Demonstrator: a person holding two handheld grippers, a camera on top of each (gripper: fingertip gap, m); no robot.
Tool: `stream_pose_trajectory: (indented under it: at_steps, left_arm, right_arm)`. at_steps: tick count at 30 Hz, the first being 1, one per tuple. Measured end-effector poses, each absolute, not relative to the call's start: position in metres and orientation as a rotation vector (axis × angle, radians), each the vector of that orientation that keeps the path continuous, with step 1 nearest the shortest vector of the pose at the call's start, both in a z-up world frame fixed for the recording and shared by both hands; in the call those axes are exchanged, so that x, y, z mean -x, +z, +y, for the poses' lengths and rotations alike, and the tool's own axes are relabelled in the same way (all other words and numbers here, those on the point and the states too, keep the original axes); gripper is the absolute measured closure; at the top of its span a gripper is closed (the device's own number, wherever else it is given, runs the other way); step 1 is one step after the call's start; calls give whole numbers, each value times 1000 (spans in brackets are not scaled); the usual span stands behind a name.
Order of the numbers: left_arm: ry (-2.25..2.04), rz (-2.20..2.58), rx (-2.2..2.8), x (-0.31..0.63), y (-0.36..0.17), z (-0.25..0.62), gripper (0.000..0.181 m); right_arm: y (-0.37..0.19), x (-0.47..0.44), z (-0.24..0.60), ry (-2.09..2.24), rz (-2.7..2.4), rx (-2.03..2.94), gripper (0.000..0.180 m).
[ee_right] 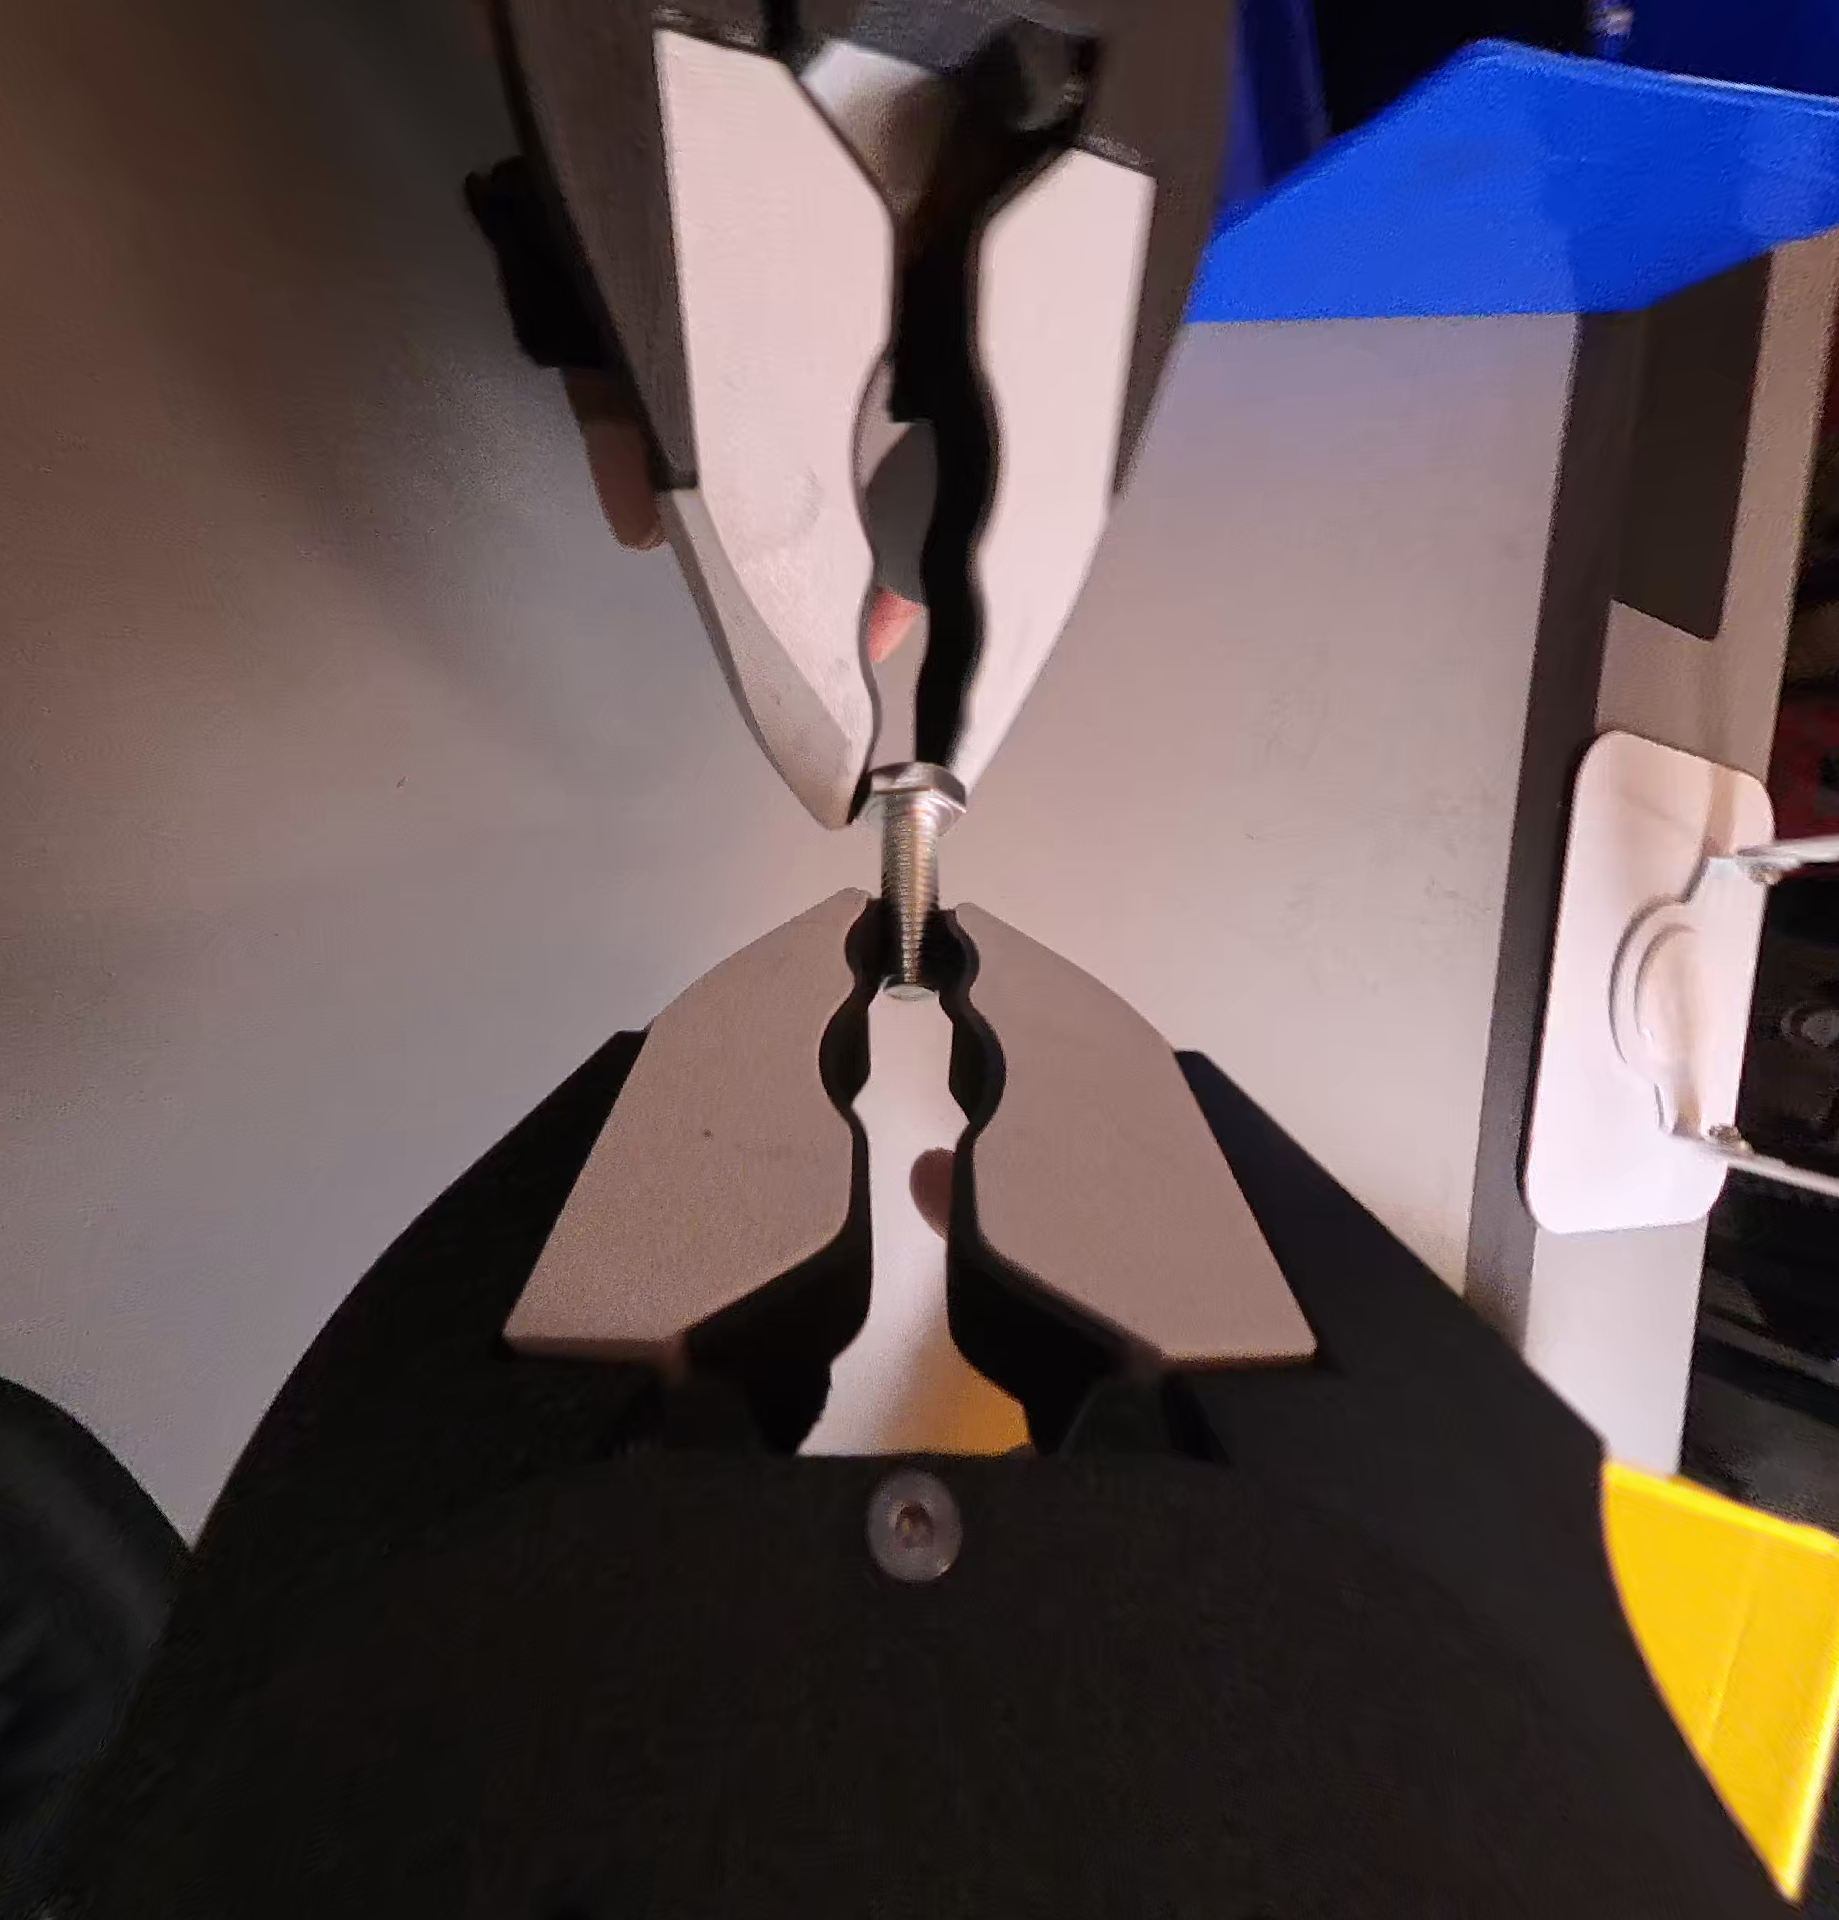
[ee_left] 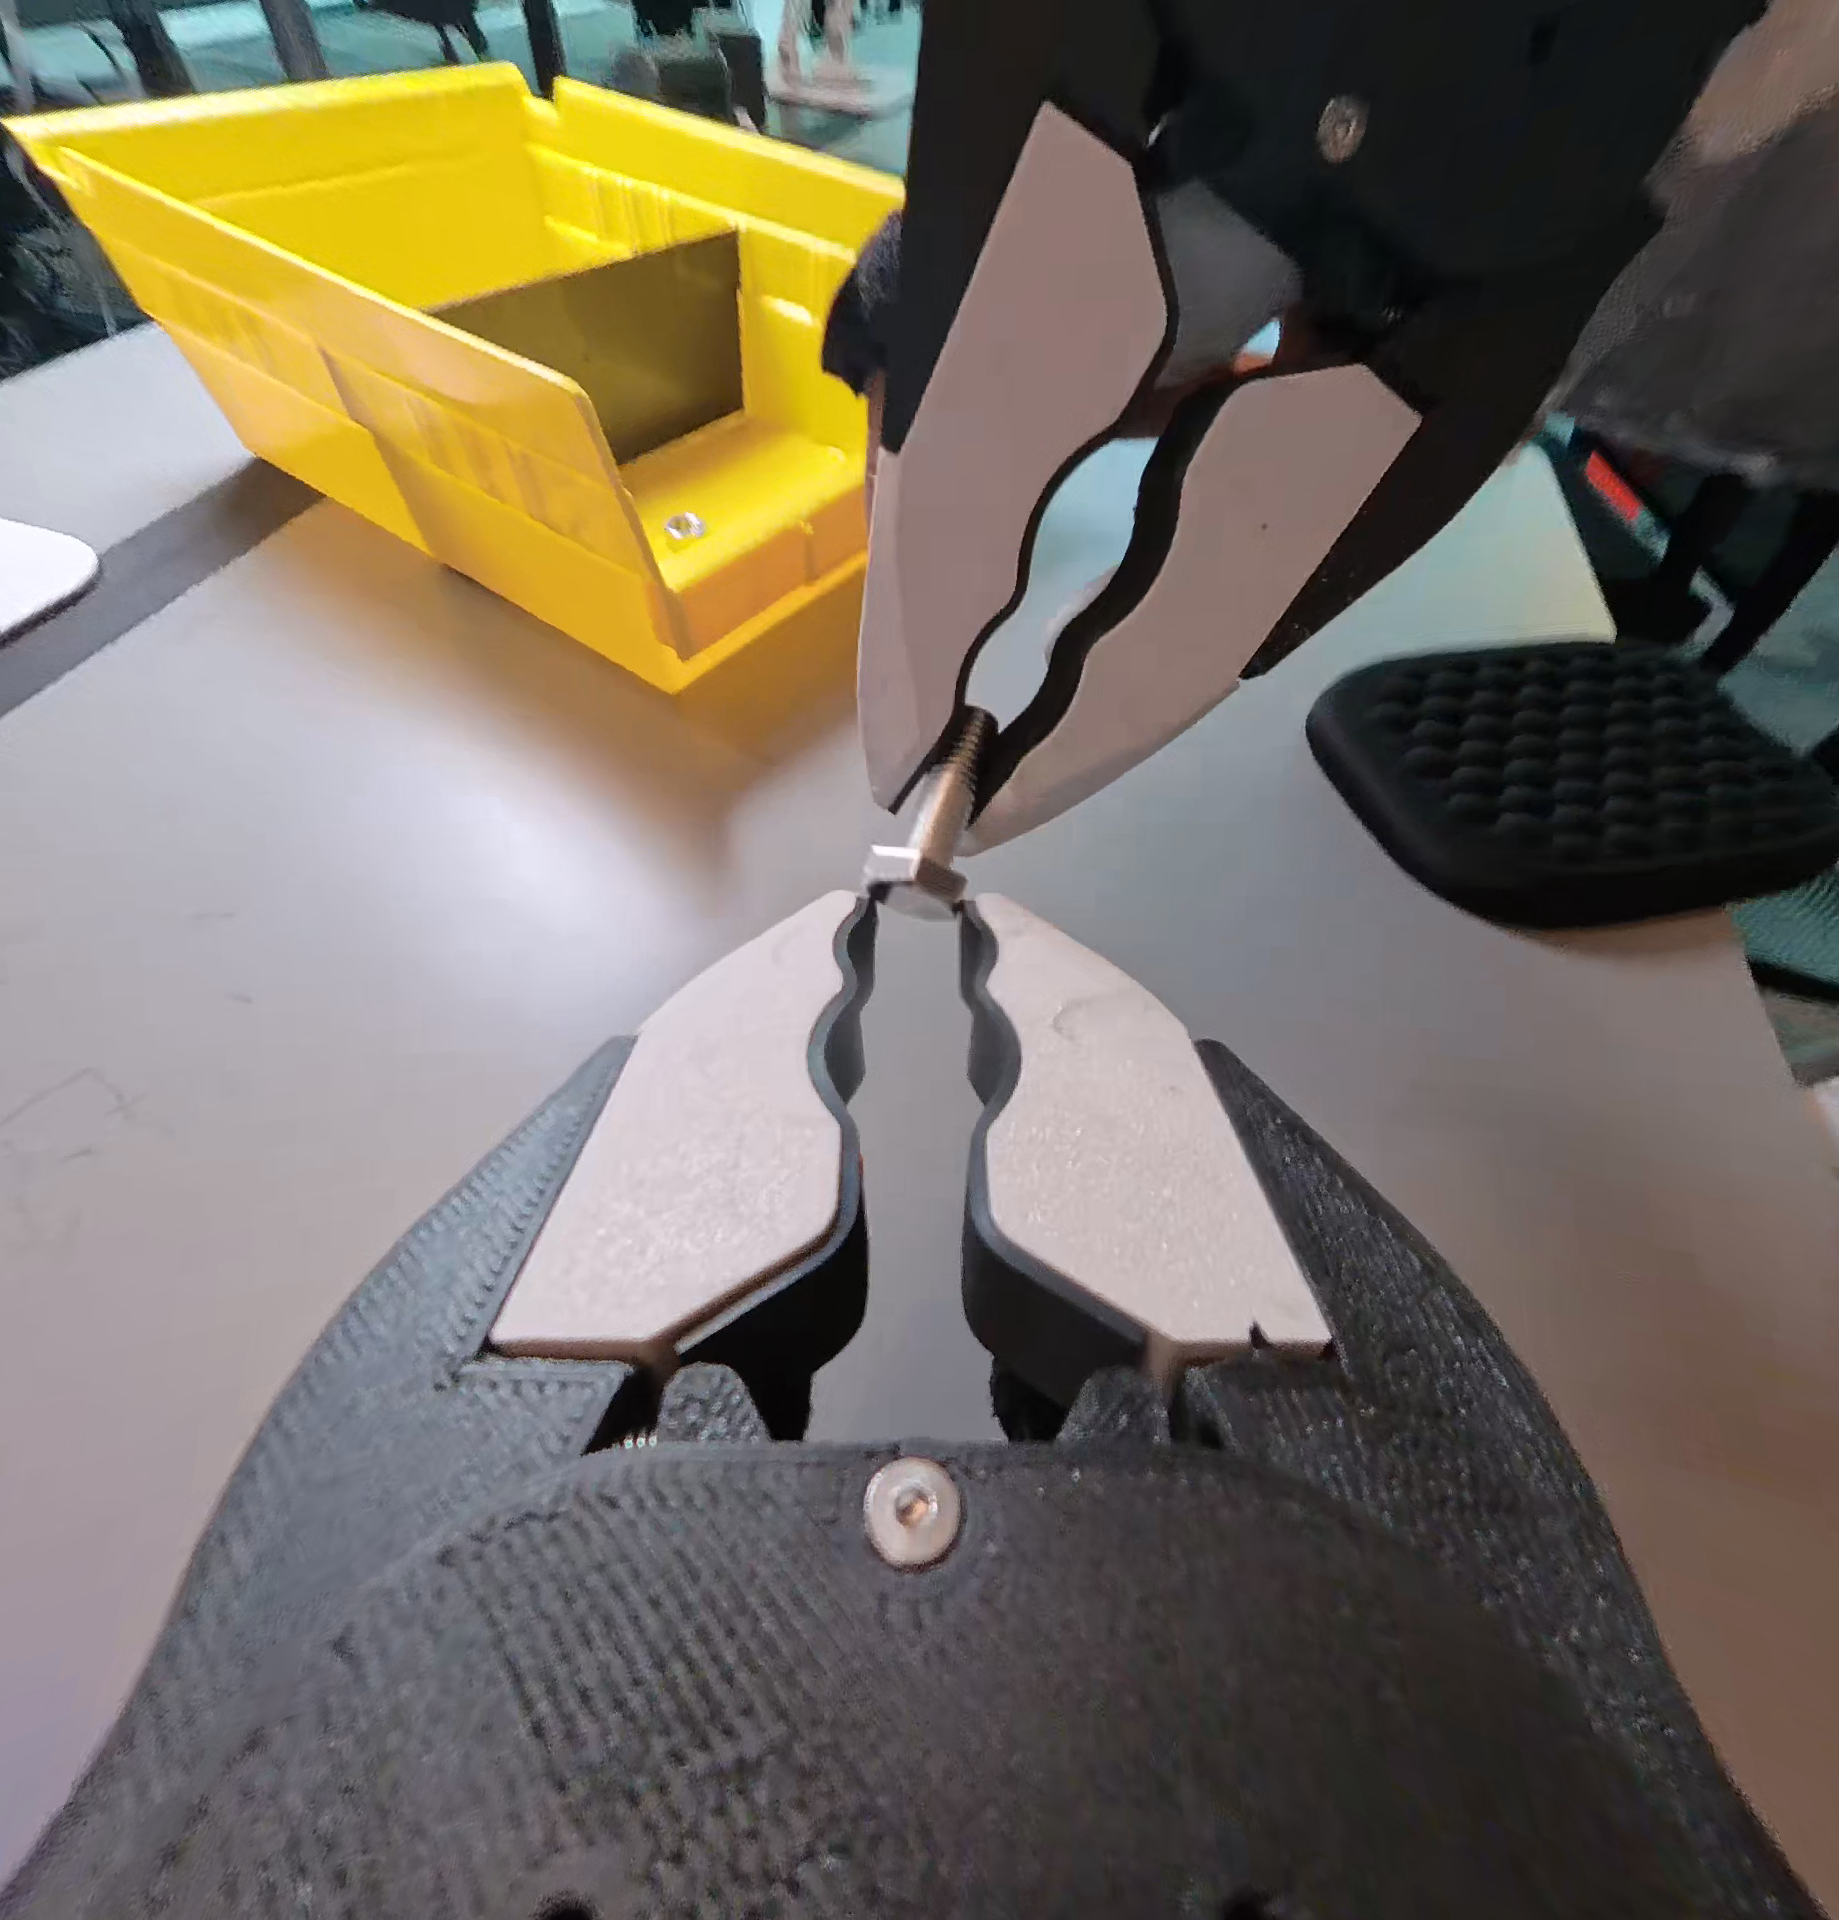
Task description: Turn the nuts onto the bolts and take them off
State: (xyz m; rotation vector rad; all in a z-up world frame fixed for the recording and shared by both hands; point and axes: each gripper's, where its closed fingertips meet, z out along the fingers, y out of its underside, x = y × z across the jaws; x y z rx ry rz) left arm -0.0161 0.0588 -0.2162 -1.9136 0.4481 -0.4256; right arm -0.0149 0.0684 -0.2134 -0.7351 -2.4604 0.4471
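Pinching the small, stiff, slippery steel bolt (ee_left: 936, 821) above the surface (ee_left: 375, 935), the left claw (ee_left: 913, 902) grips its hex head, the better hold, while the right claw (ee_right: 907, 914) clamps its threads.

The bolt's (ee_right: 907, 914) threaded tip is hidden between the right hand-held gripper's (ee_right: 907, 940) fingertips.

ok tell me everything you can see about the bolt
The bolt is a small silvery metal hex-head bolt with a threaded shank, held in the air above the grey table. The left gripper pinches its head; the right gripper clamps its threaded end. No nut shows on it.
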Motion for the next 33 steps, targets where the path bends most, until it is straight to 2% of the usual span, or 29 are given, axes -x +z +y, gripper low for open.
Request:
stream_pose_trajectory:
  at_steps: [1, 4, 8, 11, 14, 21, 25, 29, 33]
  left_arm:
    - [-428, 406, 1880, 21, -209, 60, 167]
    - [-415, 316, 1816, 40, -197, 63, 158]
    - [-347, 230, 1784, 63, -195, 66, 156]
    - [-346, 190, 1765, 70, -194, 67, 155]
    - [-317, 166, 1752, 78, -193, 67, 155]
    - [-335, 104, 1770, 96, -205, 70, 158]
    - [-348, 102, 1771, 96, -207, 70, 158]
    - [-360, 124, 1779, 90, -209, 71, 157]
    - [-335, 128, 1757, 91, -201, 69, 157]
  right_arm:
    - [-208, 17, 74, 480, -2434, 770, 170]
    - [-178, 27, 118, 534, -2285, 925, 170]
    - [-129, 53, 258, 371, -1844, 1272, 170]
    - [-140, 52, 361, 212, -1649, 1556, 170]
    - [-182, 54, 416, 148, -1637, 1726, 170]
    - [-264, 77, 457, 116, -1777, 1936, 169]
    - [-286, 69, 454, 59, -1904, 2028, 170]
    - [-274, 65, 441, 110, -1944, 2044, 158]
    - [-208, 76, 423, 325, -1718, 1888, 158]
